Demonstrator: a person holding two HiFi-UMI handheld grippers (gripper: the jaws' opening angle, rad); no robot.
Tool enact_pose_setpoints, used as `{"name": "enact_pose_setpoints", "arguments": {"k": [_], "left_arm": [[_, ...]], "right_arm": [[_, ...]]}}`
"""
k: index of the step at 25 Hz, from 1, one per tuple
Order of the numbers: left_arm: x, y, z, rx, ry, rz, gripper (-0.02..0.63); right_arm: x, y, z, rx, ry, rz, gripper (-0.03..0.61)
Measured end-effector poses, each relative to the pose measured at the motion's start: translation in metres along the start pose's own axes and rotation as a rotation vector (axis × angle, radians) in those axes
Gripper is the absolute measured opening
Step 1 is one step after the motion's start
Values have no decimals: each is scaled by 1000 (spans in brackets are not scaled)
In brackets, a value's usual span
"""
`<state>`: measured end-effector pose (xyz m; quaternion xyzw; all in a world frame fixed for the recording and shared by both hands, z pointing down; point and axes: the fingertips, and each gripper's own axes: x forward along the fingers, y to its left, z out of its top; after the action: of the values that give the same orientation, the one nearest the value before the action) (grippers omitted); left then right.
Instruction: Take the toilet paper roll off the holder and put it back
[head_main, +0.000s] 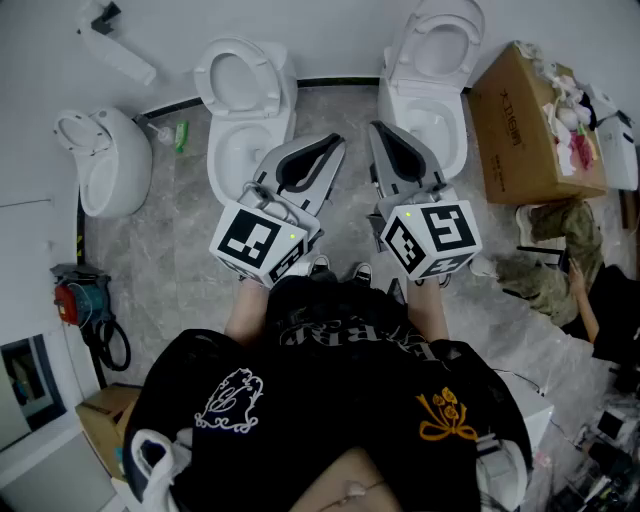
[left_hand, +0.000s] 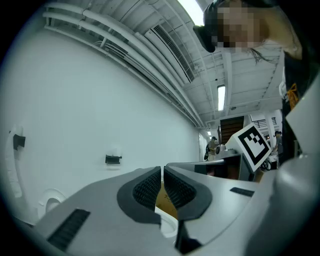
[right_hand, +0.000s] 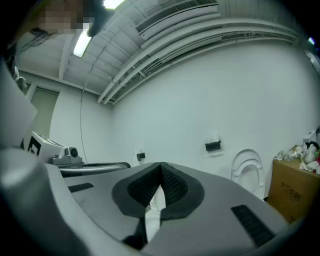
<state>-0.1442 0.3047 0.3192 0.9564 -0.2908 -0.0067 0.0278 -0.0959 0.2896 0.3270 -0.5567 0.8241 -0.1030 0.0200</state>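
Observation:
My left gripper (head_main: 337, 144) and right gripper (head_main: 375, 129) are held side by side at waist height, both level and aimed at the white wall. In the left gripper view the left gripper (left_hand: 163, 170) has its ridged pads together with nothing between them. The right gripper (right_hand: 160, 166) is likewise shut and empty. A small black wall bracket (left_hand: 113, 159) with a pale shape above it hangs far off on the wall. It shows again as a bracket (right_hand: 213, 146) in the right gripper view, too small to tell whether a roll sits on it.
Two white toilets (head_main: 245, 100) (head_main: 430, 80) stand in front against the wall, with a third white bowl (head_main: 105, 160) at the left. An open cardboard box (head_main: 525, 125) sits at the right, beside a crouching person (head_main: 565, 275). A red tool (head_main: 75, 300) lies at the left.

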Motion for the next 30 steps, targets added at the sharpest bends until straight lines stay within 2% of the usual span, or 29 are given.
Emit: {"name": "enact_pose_setpoints", "arguments": {"k": [6,9,14,21,25,30], "left_arm": [[7,4,-7,20,10,-15,32],[0,0,-17,14,25,-21,32],[3,-13,-27,33,49,-28,32],[-2,4,-10,63,37,-15,32],[2,23,17,148,-4,-42,32],[8,52,24,140,-25,-41,32]], "right_arm": [[3,-6,-10,-22,11,-36,12],[0,4,-24,-8,31,-25,14],[-11,1,-33,38,4,-1,14],[8,-4,-16,71,-23,2,14],[37,-6,8,32,-68,-22,14],[58,-14,17,-35,-63,-62,14]]}}
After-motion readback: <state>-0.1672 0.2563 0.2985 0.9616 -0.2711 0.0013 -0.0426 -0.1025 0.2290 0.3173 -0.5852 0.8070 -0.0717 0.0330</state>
